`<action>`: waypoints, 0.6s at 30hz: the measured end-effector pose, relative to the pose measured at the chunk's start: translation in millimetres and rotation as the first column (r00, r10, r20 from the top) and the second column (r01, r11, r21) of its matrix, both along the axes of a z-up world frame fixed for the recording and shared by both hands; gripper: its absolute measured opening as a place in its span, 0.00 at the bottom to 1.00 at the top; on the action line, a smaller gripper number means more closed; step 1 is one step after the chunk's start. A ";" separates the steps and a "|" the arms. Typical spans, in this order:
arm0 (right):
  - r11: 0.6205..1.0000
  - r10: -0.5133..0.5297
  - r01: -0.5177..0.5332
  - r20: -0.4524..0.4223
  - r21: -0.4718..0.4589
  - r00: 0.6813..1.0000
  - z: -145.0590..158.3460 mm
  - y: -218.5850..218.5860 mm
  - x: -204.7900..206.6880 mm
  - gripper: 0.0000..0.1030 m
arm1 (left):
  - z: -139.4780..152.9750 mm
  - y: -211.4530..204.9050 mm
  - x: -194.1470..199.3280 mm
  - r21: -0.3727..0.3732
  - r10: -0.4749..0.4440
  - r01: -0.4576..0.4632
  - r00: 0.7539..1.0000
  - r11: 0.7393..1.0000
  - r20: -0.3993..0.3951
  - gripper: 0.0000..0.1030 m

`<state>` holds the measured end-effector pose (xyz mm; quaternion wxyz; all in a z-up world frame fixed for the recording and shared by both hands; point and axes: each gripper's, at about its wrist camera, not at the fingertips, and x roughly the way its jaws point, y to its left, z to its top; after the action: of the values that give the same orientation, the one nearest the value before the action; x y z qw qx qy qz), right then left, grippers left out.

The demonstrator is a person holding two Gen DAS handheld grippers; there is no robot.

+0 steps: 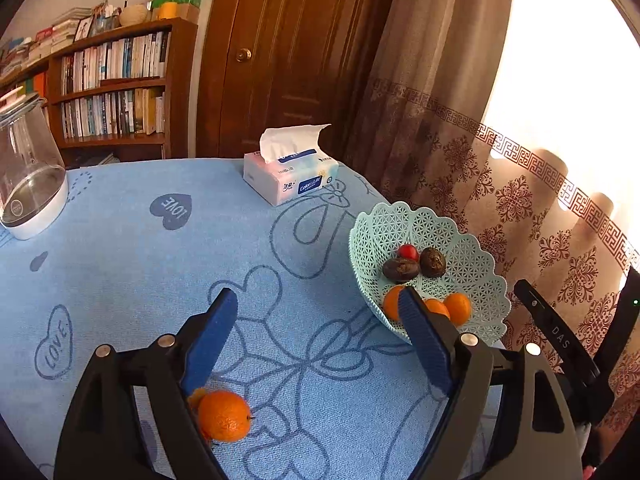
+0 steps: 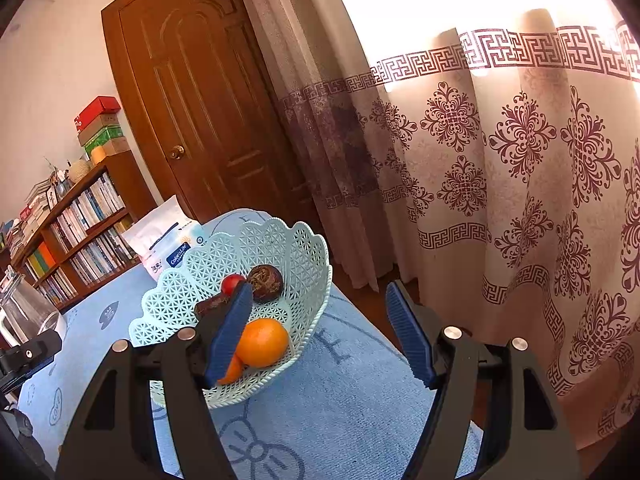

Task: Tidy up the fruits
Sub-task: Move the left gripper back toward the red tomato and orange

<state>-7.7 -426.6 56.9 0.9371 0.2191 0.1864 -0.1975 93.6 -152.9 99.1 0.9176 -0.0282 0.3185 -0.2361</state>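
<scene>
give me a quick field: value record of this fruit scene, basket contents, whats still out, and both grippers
surface: blue tablecloth
basket: mint lattice basket, near the table edge by the curtain
in basket: three oranges, two dark brown fruits, one small red fruit
still out: one loose orange on the cloth, beside the left finger
left hand-held gripper: open, empty
right hand-held gripper: open, empty, near the basket
other items: tissue pack, glass jar

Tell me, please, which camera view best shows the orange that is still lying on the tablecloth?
The left wrist view: the loose orange lies on the blue tablecloth beside the left gripper's finger. The right wrist view shows only the basket fruit, not that orange.
</scene>
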 end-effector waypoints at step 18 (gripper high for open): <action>1.000 0.015 -0.015 -0.004 -0.004 1.000 0.4 2.4 1.6 0.69 | -19.5 78.2 -15.2 0.015 0.134 -0.134 0.989 0.991 -0.060 0.79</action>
<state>-6.1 -424.2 57.3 0.9386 0.2153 0.1895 -0.1915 78.4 -74.7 79.6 0.9214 -0.0516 0.3450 -0.1711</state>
